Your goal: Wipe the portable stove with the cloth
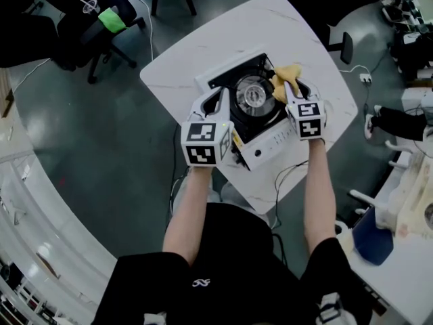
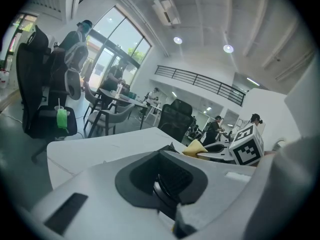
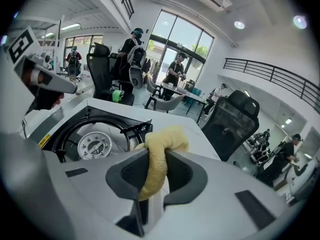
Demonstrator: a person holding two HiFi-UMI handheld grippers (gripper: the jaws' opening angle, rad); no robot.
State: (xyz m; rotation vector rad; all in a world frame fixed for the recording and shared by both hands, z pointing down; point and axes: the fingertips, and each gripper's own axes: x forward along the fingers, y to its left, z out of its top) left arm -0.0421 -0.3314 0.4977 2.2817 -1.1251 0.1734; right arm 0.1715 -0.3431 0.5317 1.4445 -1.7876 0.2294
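Observation:
The portable stove (image 1: 238,80), black-topped with a round burner (image 1: 254,95) and a white front panel, sits on a white table (image 1: 183,59). At the stove's left edge my left gripper (image 1: 222,100) is closed, and its jaws (image 2: 167,180) appear clamped on the dark stove rim. My right gripper (image 1: 291,91) hovers at the stove's right rear corner, shut on a yellow cloth (image 1: 284,78). The cloth (image 3: 161,145) bulges out above the right gripper (image 3: 152,168), just right of the burner (image 3: 94,145). A corner of the cloth (image 2: 193,148) also shows in the left gripper view.
A black office chair (image 1: 101,15) carrying a green cup (image 1: 112,20) stands beyond the table's left corner. Another dark chair (image 1: 338,42) is at the right. Thin cables (image 1: 287,175) hang off the near table edge. A second desk (image 1: 406,202) lies at the far right.

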